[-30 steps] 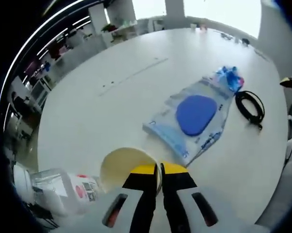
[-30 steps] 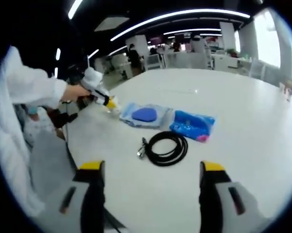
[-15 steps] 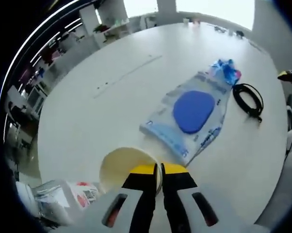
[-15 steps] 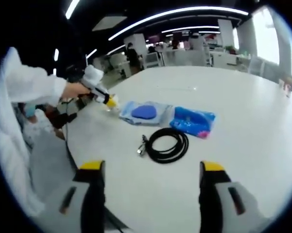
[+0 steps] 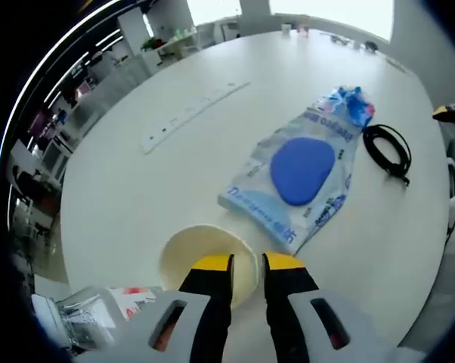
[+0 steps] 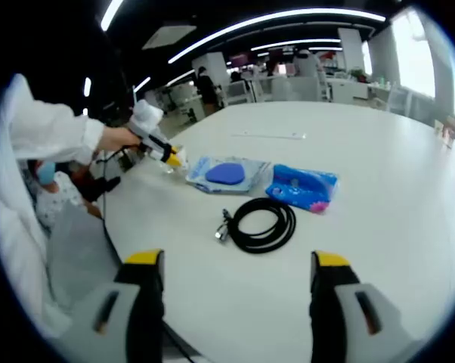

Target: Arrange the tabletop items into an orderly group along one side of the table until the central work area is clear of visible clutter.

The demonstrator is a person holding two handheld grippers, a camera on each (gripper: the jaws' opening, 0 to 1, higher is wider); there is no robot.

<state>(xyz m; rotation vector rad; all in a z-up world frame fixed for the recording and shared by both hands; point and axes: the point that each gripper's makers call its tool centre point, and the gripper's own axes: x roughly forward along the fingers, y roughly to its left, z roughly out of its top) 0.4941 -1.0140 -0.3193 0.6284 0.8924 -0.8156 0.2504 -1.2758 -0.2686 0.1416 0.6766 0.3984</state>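
A cream paper cup (image 5: pixel 193 253) stands on the white table (image 5: pixel 129 197) close to its near edge. My left gripper (image 5: pixel 248 266) is open, its yellow-tipped jaws set loosely either side of the cup's rim. Beyond the cup lie a clear packet with a blue oval pad (image 5: pixel 299 178), a crumpled blue bag (image 5: pixel 352 106) and a coiled black cable (image 5: pixel 386 151). In the right gripper view the packet (image 6: pixel 227 174), the blue bag (image 6: pixel 303 187) and the cable (image 6: pixel 261 224) lie in a row. My right gripper (image 6: pixel 239 280) hangs wide open above the table edge, holding nothing.
A clear plastic package with a red label (image 5: pixel 106 310) lies off the table edge by the cup. A white strip (image 5: pixel 193 113) lies flat on the far part of the table. A person's white sleeve (image 6: pixel 46 132) holds the left gripper (image 6: pixel 171 157). Office desks stand behind.
My left gripper's jaws, shut on the cup's rim before, have parted. The right gripper has stayed open, and its view has barely shifted.
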